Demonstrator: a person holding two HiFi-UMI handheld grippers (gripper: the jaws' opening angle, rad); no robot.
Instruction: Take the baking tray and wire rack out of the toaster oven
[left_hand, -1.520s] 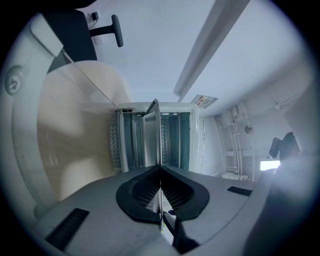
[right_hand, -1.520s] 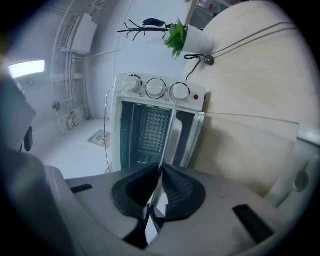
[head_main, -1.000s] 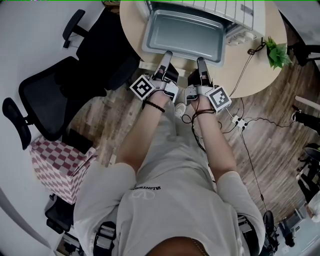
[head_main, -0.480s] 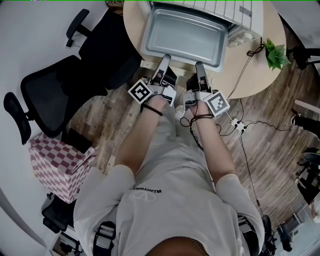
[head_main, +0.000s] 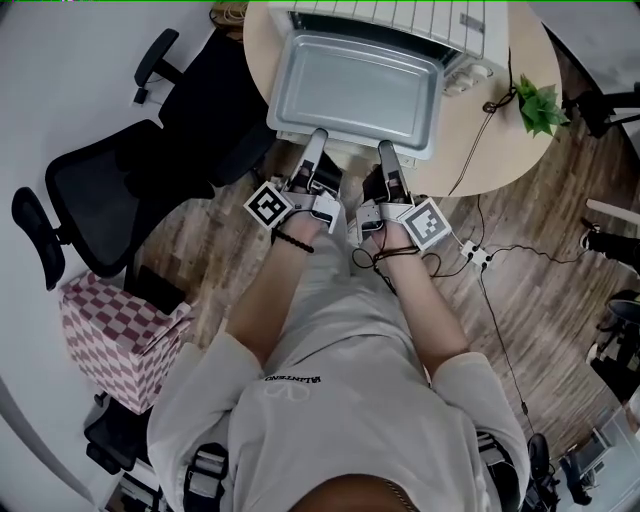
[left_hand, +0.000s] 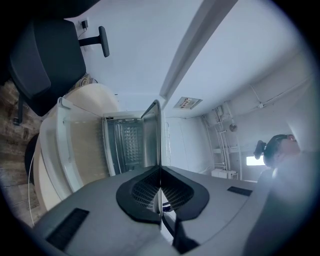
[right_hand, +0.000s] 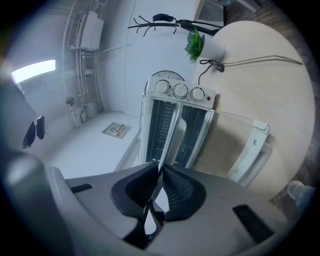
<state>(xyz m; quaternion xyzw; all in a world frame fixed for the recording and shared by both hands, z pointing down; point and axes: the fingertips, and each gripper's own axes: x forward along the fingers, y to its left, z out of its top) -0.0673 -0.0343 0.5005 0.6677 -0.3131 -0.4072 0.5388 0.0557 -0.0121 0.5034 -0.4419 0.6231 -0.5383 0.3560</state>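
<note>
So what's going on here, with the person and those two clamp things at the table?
A person has a hand-held gripper in each hand. The left gripper and the right gripper are both clamped on the near rim of an empty baking tray. The tray hangs in front of the toaster oven on the round table, above the oven's dropped-open door. I can't make out the wire rack.

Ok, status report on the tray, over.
Both shut on tray near rim: left gripper, right gripper. Tray drawn out in front of oven. Nothing seen blocking.
</note>
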